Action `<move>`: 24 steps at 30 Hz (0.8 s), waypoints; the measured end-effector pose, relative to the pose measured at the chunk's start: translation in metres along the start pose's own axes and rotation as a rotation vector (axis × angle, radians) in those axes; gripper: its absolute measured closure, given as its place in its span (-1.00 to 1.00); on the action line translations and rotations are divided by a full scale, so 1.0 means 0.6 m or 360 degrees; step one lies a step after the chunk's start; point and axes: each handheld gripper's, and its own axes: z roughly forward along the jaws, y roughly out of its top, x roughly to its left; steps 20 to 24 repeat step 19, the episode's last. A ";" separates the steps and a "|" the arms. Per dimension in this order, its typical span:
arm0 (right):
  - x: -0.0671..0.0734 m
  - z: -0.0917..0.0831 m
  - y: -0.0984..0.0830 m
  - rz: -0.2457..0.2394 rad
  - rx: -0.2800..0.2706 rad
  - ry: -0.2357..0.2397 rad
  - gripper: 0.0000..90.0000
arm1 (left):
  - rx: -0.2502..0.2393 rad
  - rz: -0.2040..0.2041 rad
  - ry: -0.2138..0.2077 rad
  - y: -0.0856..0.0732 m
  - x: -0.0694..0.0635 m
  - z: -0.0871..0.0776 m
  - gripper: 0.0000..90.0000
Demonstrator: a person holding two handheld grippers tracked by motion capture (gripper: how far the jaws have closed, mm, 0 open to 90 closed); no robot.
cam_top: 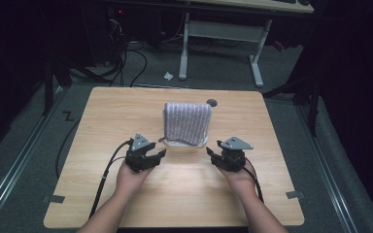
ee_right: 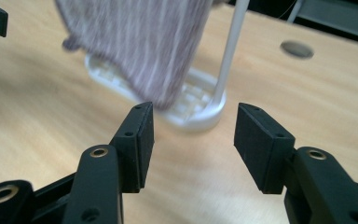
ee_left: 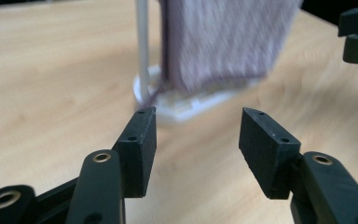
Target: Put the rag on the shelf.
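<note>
With the cloth (cam_top: 187, 123) draped on its rack (cam_top: 167, 141) at table centre, left gripper (cam_top: 156, 157) at 8 o'clock and right gripper (cam_top: 212, 156) at 4 o'clock, both open and empty, we risk toppling the light rack by tugging unevenly.

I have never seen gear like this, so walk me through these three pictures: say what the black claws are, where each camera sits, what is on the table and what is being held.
A person stands at a wooden table with a hand-held two-jaw tool in each hand: the left gripper and the right gripper. The high view looks down from above the person's side. The other two pictures come from cameras riding on the grippers, each looking along its own black jaws. On the table stands a small white rack with a striped purplish cloth draped over it. Both grippers stand open just short of the cloth's lower corners; nothing is held.
</note>
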 end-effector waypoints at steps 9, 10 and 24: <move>0.031 -0.025 -0.081 -0.0012 0.0091 0.0050 -0.02 | 0.0110 0.0001 -0.0076 -0.090 -0.024 -0.041 0.01; 0.033 -0.032 -0.087 -0.0012 0.0099 0.0069 -0.03 | 0.0091 0.0021 -0.0075 -0.107 -0.027 -0.056 -0.01; 0.022 -0.043 -0.101 0.0055 0.0117 0.0056 -0.10 | 0.0086 -0.0023 -0.0051 -0.101 -0.009 -0.076 -0.09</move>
